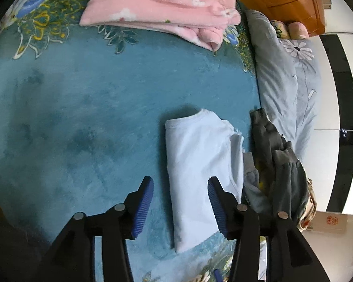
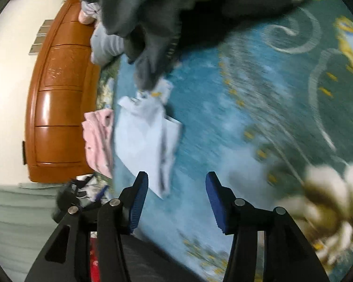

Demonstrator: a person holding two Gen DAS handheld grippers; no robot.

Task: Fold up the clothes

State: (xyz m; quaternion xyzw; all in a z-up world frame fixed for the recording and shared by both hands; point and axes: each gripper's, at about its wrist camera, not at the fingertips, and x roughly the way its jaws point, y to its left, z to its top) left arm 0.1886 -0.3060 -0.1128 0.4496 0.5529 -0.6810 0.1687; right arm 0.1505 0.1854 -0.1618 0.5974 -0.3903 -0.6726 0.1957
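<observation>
- The left gripper (image 1: 180, 208) hangs over the teal bed cover (image 1: 94, 108), jaws spread wide with nothing in them.
- The folded light blue shirt (image 1: 200, 164) lies flat on the cover, partly between those jaws.
- A dark grey clothes pile (image 1: 277, 162) sits just beside the shirt; a folded pink blanket (image 1: 160, 7) is well apart.
- The right gripper (image 2: 176, 199) is wide open too, empty, its view motion-blurred.
</observation>
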